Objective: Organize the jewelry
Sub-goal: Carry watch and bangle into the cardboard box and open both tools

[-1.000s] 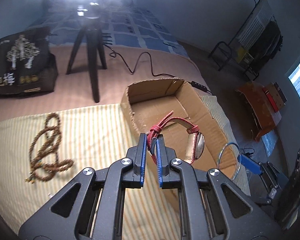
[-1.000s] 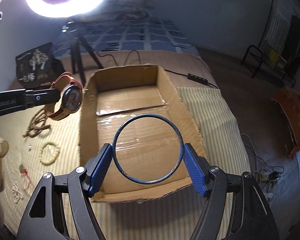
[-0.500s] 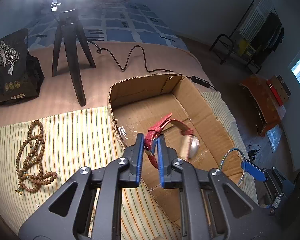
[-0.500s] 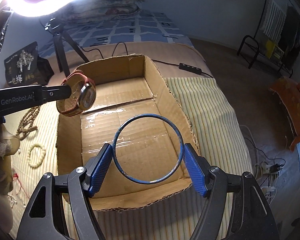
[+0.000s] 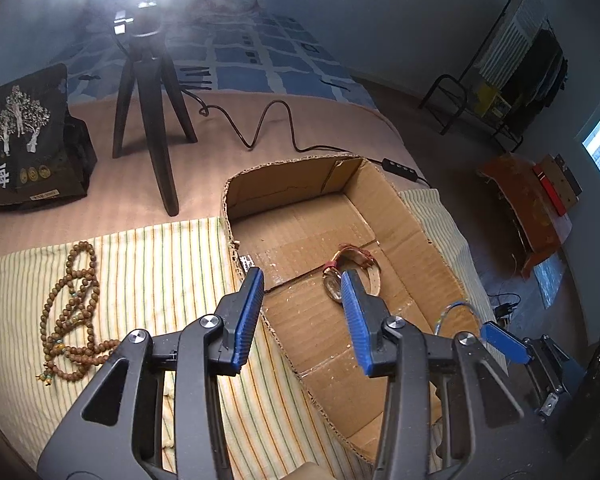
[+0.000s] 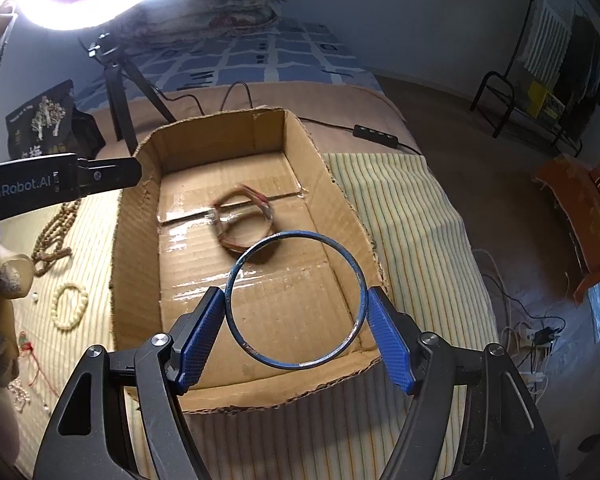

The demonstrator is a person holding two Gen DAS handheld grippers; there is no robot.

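Red-strapped wristwatch [image 5: 350, 274] with a round glass face lies on the floor of the open brown cardboard box [image 5: 416, 224], blurred in the right wrist view. Over the box's near left wall, the left gripper [image 5: 302, 292] has its blue-padded jaws opening with nothing between them; the watch sits just beyond and below its right finger. Above the near end of the box, the right gripper [image 6: 296, 300] is clamped across a thin blue metal bangle [image 6: 296, 300], both pads pressing its rim. On the striped yellow cloth [image 5: 148, 264] left of the box lie a brown wooden bead necklace [image 5: 70, 312] and a cream bead bracelet [image 6: 70, 306].
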